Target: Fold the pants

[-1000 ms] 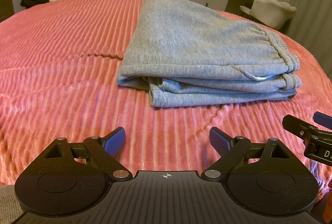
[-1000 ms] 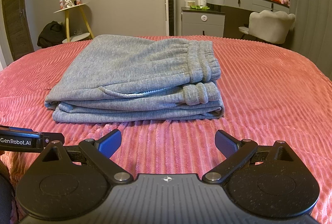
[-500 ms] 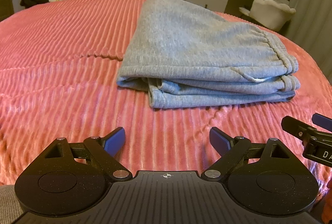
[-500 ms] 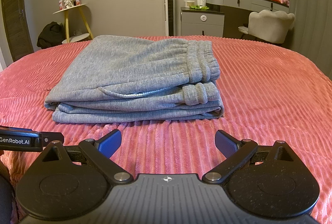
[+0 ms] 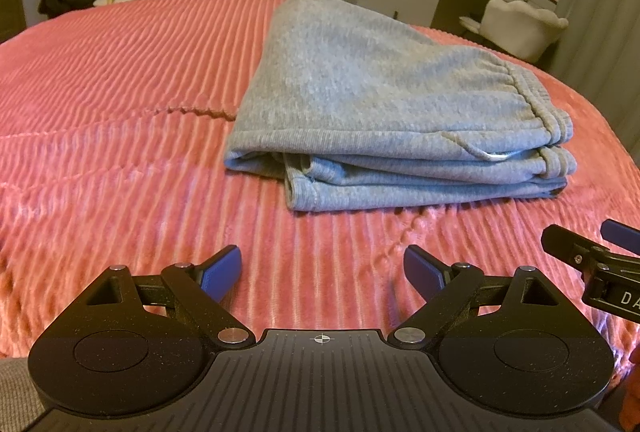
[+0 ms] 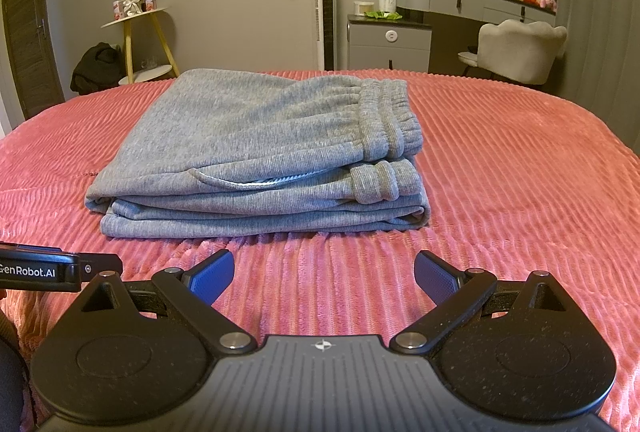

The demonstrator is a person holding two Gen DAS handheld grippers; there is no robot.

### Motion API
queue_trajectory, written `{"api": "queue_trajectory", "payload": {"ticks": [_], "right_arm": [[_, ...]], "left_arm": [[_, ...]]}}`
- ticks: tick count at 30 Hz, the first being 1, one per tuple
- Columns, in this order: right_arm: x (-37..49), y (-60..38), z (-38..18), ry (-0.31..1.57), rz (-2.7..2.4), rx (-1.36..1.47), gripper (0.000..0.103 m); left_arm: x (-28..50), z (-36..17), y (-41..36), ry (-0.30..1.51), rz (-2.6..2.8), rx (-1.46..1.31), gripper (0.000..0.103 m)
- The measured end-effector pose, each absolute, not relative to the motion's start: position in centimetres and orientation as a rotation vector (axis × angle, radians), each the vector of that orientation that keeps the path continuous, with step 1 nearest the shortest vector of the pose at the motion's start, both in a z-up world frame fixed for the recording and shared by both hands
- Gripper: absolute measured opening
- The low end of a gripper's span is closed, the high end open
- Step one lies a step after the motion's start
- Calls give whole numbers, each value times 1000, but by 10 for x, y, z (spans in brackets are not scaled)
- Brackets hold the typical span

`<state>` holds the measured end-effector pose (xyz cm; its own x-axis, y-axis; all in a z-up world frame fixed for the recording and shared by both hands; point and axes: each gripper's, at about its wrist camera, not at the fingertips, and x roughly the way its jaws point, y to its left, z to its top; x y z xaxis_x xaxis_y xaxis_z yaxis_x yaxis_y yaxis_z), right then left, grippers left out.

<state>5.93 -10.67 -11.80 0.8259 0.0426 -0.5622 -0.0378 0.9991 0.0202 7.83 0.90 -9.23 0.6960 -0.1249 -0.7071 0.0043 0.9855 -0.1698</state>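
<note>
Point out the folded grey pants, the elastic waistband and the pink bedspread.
folded grey pants (image 6: 248,136): right wrist view, top layer.
elastic waistband (image 6: 390,120): right wrist view, gathered right-hand edge.
pink bedspread (image 5: 112,120): left wrist view, bare ribbed area left of pants.

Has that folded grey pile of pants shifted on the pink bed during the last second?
No. The folded grey pants sit in the same spot on the pink ribbed bedspread, same ridges alongside.
</note>
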Motion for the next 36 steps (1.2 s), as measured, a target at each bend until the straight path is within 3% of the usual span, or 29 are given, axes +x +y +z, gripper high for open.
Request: {"api": "queue_trajectory", "payload": {"ticks": [36], "right_arm": [[57, -104, -116, 593, 32, 11, 97]], "left_arm": [[74, -90, 7, 745, -120, -169, 92]]}}
